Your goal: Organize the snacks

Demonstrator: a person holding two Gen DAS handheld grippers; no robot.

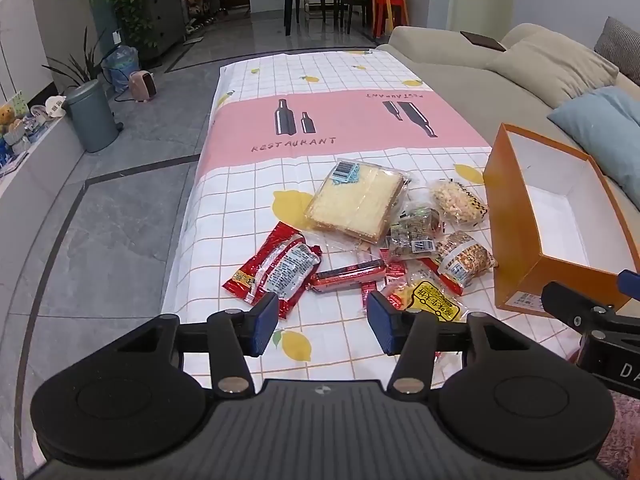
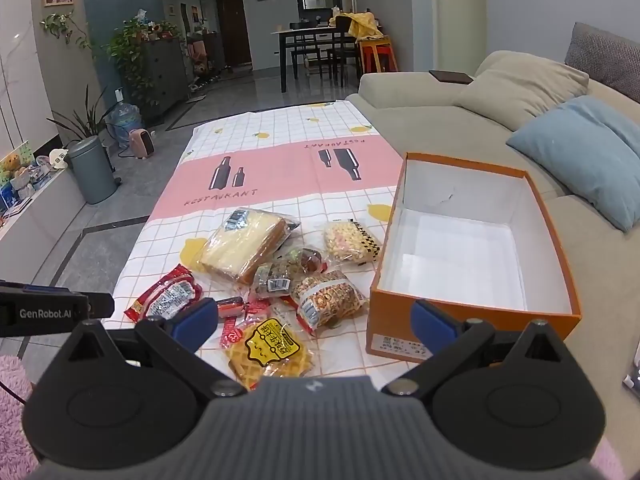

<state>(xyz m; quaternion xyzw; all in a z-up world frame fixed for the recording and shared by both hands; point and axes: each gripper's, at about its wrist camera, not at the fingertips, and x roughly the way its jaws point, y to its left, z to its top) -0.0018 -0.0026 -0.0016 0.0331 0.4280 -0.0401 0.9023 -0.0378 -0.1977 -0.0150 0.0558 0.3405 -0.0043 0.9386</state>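
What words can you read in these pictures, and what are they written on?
"RESTAURANT": on the tablecloth, under the drawn bottles; printed again upside down farther back.
"GenRobot.AI": on the left gripper, seen from the right wrist camera.
"DA": cut-off letters on the right gripper, seen from the left wrist camera.
Too small or blurred: yellow waffle packet characters, snack barcodes, orange box label.

The far pink half of the bench (image 2: 280, 168) lies bare and open to reach, the snack pile (image 2: 276, 276) crowds the lower middle, and the orange box (image 2: 400, 320) walls the right, its white inside seemingly free of contents from above.
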